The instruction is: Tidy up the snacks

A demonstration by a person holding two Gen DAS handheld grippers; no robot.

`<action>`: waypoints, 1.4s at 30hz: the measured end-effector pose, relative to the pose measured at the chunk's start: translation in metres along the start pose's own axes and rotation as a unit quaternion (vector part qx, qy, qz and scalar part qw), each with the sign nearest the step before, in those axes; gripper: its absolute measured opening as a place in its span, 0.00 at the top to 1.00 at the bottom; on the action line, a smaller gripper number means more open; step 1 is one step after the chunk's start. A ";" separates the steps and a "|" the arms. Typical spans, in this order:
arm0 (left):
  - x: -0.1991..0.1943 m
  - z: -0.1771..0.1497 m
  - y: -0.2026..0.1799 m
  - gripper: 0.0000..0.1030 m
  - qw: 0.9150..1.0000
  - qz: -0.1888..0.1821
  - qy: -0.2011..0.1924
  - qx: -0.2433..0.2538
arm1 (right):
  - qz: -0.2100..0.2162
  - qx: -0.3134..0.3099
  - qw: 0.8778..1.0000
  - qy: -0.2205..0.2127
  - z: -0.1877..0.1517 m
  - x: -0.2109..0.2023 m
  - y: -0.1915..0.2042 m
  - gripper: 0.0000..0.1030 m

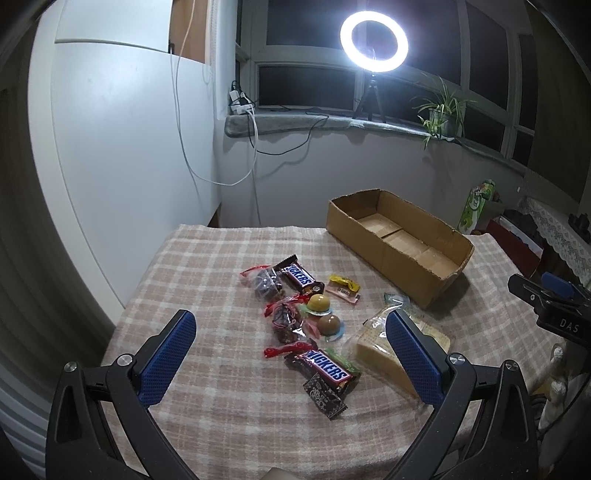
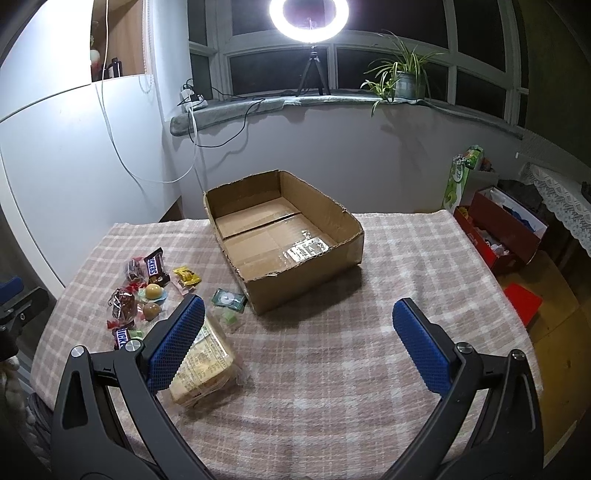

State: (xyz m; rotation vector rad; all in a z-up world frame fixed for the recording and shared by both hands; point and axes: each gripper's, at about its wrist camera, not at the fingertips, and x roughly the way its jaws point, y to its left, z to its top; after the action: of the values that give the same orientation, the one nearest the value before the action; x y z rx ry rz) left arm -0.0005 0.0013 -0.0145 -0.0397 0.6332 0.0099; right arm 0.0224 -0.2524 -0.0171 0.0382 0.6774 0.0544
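Note:
A pile of snacks lies on the checked tablecloth: two Snickers bars, red-tied candy bags, two round jelly cups, a yellow packet and a wrapped sandwich. An empty cardboard box stands behind them. My left gripper hangs open above the pile, holding nothing. My right gripper is open too, hovering over bare cloth in front of the box, its left finger over the sandwich. A small green packet lies by the box's near corner.
A white wall panel runs along the left. Behind the table a windowsill carries a ring light on a tripod and a potted plant. Red boxes and bags stand on the floor at the right. The table edge drops off there.

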 end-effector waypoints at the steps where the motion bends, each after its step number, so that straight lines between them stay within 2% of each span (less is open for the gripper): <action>1: 0.001 0.000 0.000 0.01 1.000 0.001 0.000 0.001 | 0.003 0.000 1.000 0.000 -0.001 0.000 0.000 0.00; 11: 0.014 -0.009 -0.004 0.01 1.000 -0.010 0.021 0.004 | 0.034 0.010 0.999 0.026 -0.006 0.015 -0.008 0.00; 15: 0.024 -0.017 -0.006 0.01 0.999 -0.032 0.043 -0.003 | 0.067 0.010 0.997 0.047 -0.010 0.025 -0.009 0.00; 18: 0.035 -0.025 -0.008 0.01 0.995 -0.067 0.076 -0.012 | 0.104 0.007 0.992 0.068 -0.016 0.035 -0.008 0.00; 22: 0.048 -0.038 -0.017 0.12 0.988 -0.104 0.112 -0.016 | 0.154 -0.004 0.982 0.107 -0.024 0.051 -0.003 0.00; 24: 0.054 -0.043 -0.024 0.20 0.984 -0.124 0.130 -0.013 | 0.163 -0.014 0.979 0.123 -0.027 0.058 0.001 0.02; 25: 0.056 -0.046 -0.026 0.30 0.981 -0.133 0.138 -0.018 | 0.165 -0.019 0.978 0.127 -0.027 0.061 0.003 0.07; 26: 0.060 -0.048 -0.026 0.32 0.978 -0.145 0.147 -0.028 | 0.171 -0.026 0.976 0.135 -0.028 0.064 0.005 0.10; 28: 0.068 -0.051 -0.027 0.35 0.969 -0.177 0.167 -0.047 | 0.186 -0.029 0.970 0.153 -0.029 0.071 0.007 0.11; 29: 0.070 -0.052 -0.029 0.44 0.966 -0.188 0.172 -0.054 | 0.196 -0.025 0.967 0.162 -0.029 0.074 0.008 0.13; 31: 0.072 -0.054 -0.032 0.51 0.962 -0.201 0.176 -0.061 | 0.217 -0.020 0.959 0.183 -0.029 0.083 0.010 0.23; 34: 0.078 -0.054 -0.036 0.52 0.955 -0.221 0.185 -0.069 | 0.238 -0.016 0.949 0.206 -0.027 0.095 0.012 0.31; 37: 0.084 -0.054 -0.037 0.55 0.946 -0.242 0.198 -0.087 | 0.250 -0.013 0.943 0.220 -0.022 0.109 0.015 0.32; 42: 0.091 -0.052 -0.044 0.55 0.943 -0.250 0.203 -0.085 | 0.273 -0.004 0.929 0.248 -0.014 0.129 0.017 0.38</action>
State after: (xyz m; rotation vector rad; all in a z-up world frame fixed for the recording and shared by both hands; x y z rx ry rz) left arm 0.0426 -0.0454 -0.1090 -0.3765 1.0192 -0.4465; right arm 0.1133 -0.2269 -0.1076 0.2101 1.1586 0.6218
